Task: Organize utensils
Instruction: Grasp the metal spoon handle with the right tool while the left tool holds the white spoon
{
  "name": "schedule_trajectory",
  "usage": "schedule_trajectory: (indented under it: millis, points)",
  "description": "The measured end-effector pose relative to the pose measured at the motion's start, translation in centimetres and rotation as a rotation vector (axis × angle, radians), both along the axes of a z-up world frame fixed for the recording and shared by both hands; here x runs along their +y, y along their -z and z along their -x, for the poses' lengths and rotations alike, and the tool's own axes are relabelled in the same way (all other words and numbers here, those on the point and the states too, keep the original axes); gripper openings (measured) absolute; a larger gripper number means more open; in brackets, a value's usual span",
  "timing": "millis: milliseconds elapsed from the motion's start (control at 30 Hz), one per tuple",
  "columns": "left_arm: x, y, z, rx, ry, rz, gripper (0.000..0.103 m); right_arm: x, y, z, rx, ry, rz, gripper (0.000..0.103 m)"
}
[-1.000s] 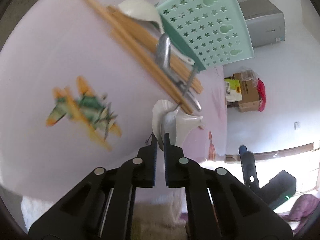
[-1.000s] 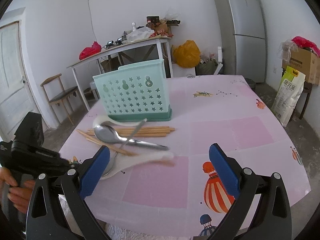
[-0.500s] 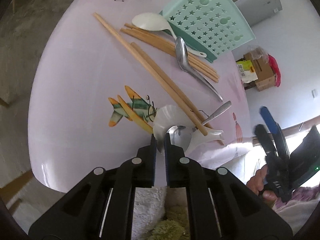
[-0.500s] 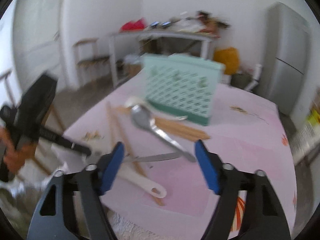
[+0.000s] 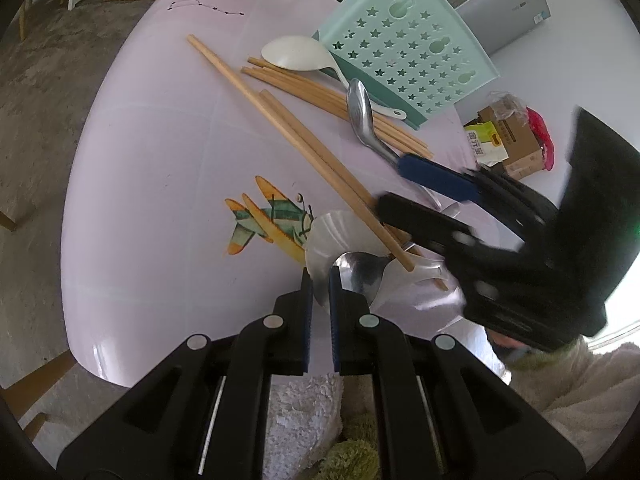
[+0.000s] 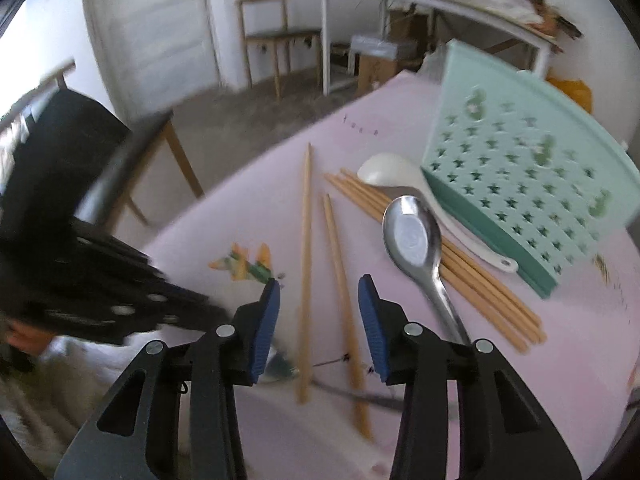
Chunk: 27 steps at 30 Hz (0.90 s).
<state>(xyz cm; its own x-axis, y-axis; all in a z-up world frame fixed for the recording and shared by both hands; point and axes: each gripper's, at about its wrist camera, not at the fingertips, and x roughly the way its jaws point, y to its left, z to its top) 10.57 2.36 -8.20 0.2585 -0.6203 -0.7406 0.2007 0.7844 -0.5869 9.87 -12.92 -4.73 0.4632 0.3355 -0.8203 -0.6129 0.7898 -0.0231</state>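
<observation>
Pink counter [image 5: 152, 128] | chopsticks [image 6: 306, 248], spoons loose beside empty-looking rack [image 5: 412, 56] | left fingers [image 5: 319, 280] clamped on white spoon [image 5: 332, 236] rim | right fingers [image 6: 316, 300] closing, straddling chopsticks, nothing gripped | sorting barely begun

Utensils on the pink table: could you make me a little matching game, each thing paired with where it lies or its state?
Things:
1. white spoon
2. metal spoon
3. green holder
4. right gripper

States:
A. jaws apart, above two chopsticks
B. pinched at its rim by the left gripper
C. lying across the chopstick bundle
D. standing, nothing visible in it

Pairs: 1-B, 2-C, 3-D, 4-A
</observation>
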Motion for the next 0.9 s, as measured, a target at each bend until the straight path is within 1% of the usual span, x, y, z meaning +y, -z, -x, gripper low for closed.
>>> schedule_trajectory:
  millis: [33,67,100,200,300,400,467,533,600,667,733,767,800,900]
  points:
    - [0.1,0.0,0.0,-0.001,-0.002,0.004,0.006,0.2,0.3,-0.3,0.003,-0.007,0.022,0.036]
    - [0.2,0.0,0.2,-0.003,-0.003,0.006,0.007,0.5,0.6,-0.5,0.001,-0.013,0.049,0.036]
    - [0.3,0.1,0.2,-0.002,-0.005,0.014,0.007,0.4,0.6,-1.0,-0.004,-0.016,0.056,0.036]
    - [0.5,0.3,0.2,-0.006,-0.009,0.021,0.006,-0.3,0.6,-2.2,-0.044,0.029,0.134,0.036]
    - [0.7,0.4,0.1,-0.009,-0.011,0.025,0.006,-2.1,-0.1,-3.3,-0.04,0.076,0.132,0.036]
    - [0.8,0.3,0.1,-0.018,-0.013,0.018,0.006,-3.3,-1.4,-2.9,-0.073,0.089,0.13,0.036]
    - [0.8,0.2,0.1,-0.029,-0.012,0.007,0.006,-3.4,-2.6,-1.9,-0.095,0.042,0.102,0.036]
    - [0.8,0.1,0.1,-0.034,-0.008,0.002,0.006,-3.2,-3.3,-0.3,-0.092,-0.062,0.092,0.036]
    - [0.8,0.0,0.1,-0.039,-0.004,-0.001,0.006,-2.5,-3.1,1.4,-0.078,-0.156,0.115,0.036]
    - [0.8,-0.1,0.1,-0.043,0.002,-0.005,0.006,-2.0,-2.3,2.4,-0.069,-0.207,0.165,0.036]
    - [0.8,-0.1,0.2,-0.045,0.005,-0.008,0.007,-1.4,-1.6,2.7,-0.06,-0.24,0.201,0.036]
    - [0.9,-0.1,0.2,-0.044,0.006,-0.009,0.007,-1.0,-1.5,2.8,-0.057,-0.245,0.2,0.036]
    - [0.9,0.0,0.2,-0.045,0.006,-0.009,0.007,-0.9,-1.7,2.8,-0.049,-0.245,0.184,0.036]
    - [0.9,0.0,0.2,-0.046,0.006,-0.007,0.006,-0.2,-2.5,1.7,-0.029,-0.228,0.087,0.036]
